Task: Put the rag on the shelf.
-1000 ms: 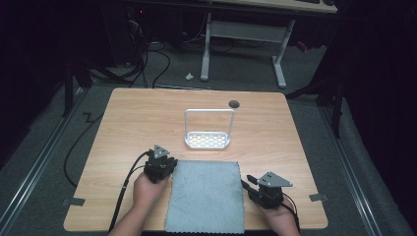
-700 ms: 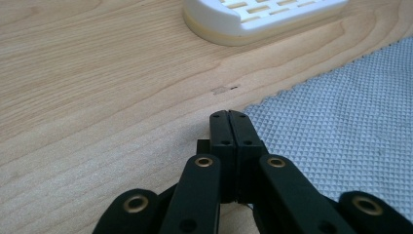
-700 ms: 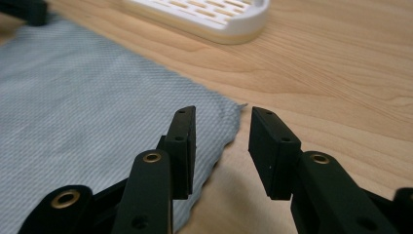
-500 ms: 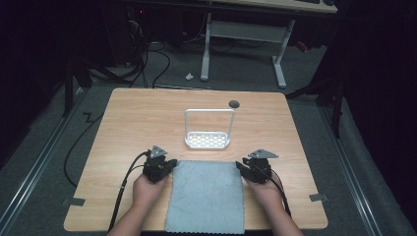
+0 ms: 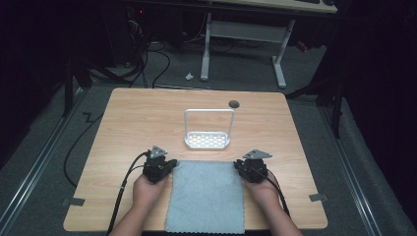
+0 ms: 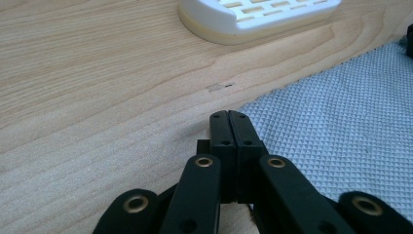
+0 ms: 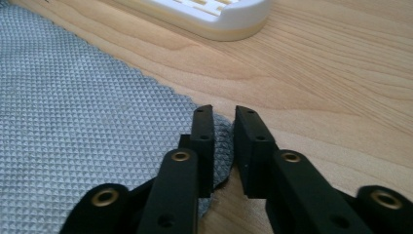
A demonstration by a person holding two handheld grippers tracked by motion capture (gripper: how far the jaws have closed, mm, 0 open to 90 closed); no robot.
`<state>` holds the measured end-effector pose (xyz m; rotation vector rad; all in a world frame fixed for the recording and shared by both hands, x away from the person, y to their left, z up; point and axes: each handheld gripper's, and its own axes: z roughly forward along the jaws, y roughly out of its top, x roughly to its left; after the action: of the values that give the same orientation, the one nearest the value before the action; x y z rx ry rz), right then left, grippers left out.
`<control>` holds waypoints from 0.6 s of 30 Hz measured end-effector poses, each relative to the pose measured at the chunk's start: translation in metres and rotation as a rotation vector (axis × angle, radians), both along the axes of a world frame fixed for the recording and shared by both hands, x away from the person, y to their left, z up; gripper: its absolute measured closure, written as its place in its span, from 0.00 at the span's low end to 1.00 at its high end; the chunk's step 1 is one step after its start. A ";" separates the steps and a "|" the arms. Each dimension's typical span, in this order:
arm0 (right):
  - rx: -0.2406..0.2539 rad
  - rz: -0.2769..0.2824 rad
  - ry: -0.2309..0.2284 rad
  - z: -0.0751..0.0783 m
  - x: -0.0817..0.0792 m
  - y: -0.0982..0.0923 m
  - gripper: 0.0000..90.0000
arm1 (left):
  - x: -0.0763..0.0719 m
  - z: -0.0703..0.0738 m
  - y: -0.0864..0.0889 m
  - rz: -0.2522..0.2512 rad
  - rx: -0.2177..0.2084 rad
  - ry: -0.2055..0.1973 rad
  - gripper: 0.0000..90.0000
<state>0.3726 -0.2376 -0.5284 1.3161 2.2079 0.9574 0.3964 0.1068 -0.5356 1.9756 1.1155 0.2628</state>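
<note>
Gripping at a grey cloth (image 5: 205, 201) spread flat along the near edge of the table (image 5: 147, 113), the left gripper (image 6: 229, 122) has jaws together at its far left corner, whether clamped on fabric is unclear; the right gripper (image 7: 225, 117), jaws slightly apart, straddles the opposite corner. Beyond stands a white rack (image 5: 207, 139), unused; any folding or lifting seems yet to begin.

Beyond the wooden bench (image 5: 147, 123), a white-legged desk (image 5: 243, 37) stands on grey carpet (image 5: 236, 78). Black cables (image 5: 152, 61) snake nearby, with a white scrap (image 5: 189, 76) beside them.
</note>
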 end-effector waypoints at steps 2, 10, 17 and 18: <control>0.000 0.006 -0.004 0.000 0.001 0.000 0.98 | 0.000 0.000 0.000 0.000 0.001 -0.001 1.00; 0.033 0.005 -0.054 0.006 -0.004 0.000 1.00 | -0.001 0.001 -0.001 -0.006 0.005 -0.009 1.00; 0.049 0.002 -0.134 0.016 -0.013 0.002 1.00 | -0.008 0.005 0.002 0.002 -0.024 -0.088 1.00; 0.054 -0.003 -0.152 0.018 -0.014 0.002 1.00 | -0.010 0.006 0.003 0.009 -0.038 -0.103 1.00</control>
<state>0.3585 -0.2357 -0.5103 1.2261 2.0790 1.0857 0.3862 0.1094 -0.5296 1.9026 1.0566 0.3417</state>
